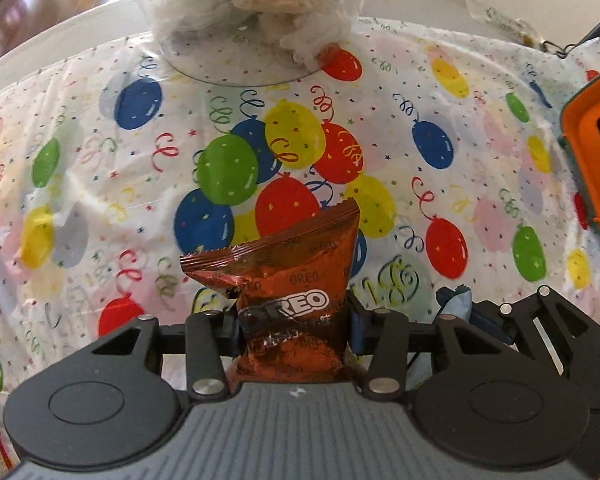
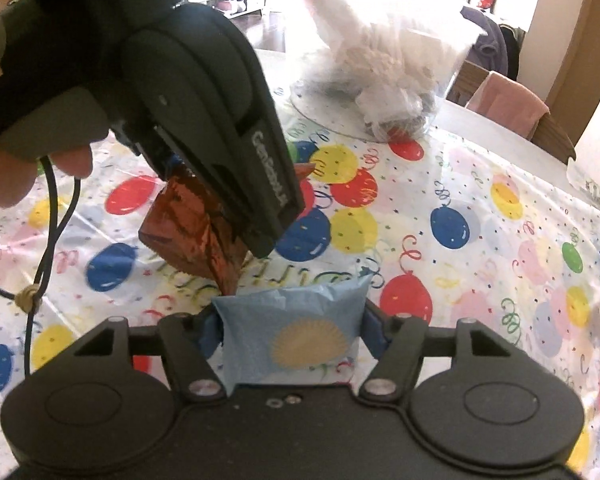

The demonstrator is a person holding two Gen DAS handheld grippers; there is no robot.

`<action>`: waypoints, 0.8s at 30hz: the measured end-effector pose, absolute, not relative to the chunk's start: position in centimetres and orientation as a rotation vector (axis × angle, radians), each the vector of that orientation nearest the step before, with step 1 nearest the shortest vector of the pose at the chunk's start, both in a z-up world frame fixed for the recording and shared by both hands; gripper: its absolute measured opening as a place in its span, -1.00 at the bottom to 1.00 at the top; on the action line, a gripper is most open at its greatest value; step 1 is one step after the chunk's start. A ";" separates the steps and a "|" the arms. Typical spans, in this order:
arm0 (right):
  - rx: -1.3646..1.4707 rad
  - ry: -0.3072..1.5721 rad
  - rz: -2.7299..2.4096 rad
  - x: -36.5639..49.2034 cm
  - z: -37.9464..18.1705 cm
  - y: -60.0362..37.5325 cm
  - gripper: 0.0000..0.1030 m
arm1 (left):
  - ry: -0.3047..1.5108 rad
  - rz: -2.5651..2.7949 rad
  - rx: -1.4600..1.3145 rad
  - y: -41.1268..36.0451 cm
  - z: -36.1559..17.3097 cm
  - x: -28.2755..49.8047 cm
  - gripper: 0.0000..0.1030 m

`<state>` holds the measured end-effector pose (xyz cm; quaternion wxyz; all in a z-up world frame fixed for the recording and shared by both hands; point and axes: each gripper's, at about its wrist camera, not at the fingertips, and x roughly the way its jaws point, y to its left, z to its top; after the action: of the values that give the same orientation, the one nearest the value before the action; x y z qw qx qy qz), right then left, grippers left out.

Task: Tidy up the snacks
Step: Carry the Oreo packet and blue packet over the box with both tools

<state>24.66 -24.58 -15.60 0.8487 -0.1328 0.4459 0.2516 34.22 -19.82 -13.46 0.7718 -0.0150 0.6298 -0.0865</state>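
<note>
My left gripper (image 1: 292, 320) is shut on a shiny brown Oreo packet (image 1: 288, 276) and holds it above the balloon-print tablecloth (image 1: 100, 160). My right gripper (image 2: 292, 332) is shut on a light blue snack packet (image 2: 296, 336) with a yellow sun mark. In the right wrist view the left gripper's black body (image 2: 204, 120) hangs at upper left with the Oreo packet (image 2: 188, 232) below it, close above and left of the blue packet. A corner of the blue packet (image 1: 458, 300) shows in the left wrist view beside the right gripper's black frame.
A clear plastic container (image 2: 380, 64) stuffed with white wrapped items stands at the far side of the table; it also shows in the left wrist view (image 1: 252, 12). An orange and teal box (image 1: 592, 168) sits at the right edge. Chairs (image 2: 512, 104) stand beyond the table.
</note>
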 end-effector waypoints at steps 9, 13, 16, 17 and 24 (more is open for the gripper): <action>-0.287 0.909 0.548 21.1 -12.0 -23.2 0.28 | 1.307 -0.224 -0.039 -17.0 -9.5 30.5 -0.13; -0.272 0.894 0.554 19.6 -9.7 -22.5 0.28 | 1.273 -0.228 -0.041 -14.9 -7.4 28.7 -0.13; -0.259 0.876 0.561 18.6 -8.1 -21.7 0.28 | 1.241 -0.235 -0.053 -13.0 -5.6 27.2 -0.13; -0.255 0.873 0.563 18.4 -7.6 -21.3 0.28 | 1.233 -0.235 -0.056 -12.4 -5.1 26.8 -0.13; -0.231 0.844 0.584 16.4 -4.2 -17.9 0.28 | 1.158 -0.206 -0.087 -6.7 -1.5 23.3 -0.13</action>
<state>16.37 -17.87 -4.20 0.8648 -0.1104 0.4028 0.2787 23.27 -6.67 -1.47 0.8310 -0.0412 0.5462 -0.0971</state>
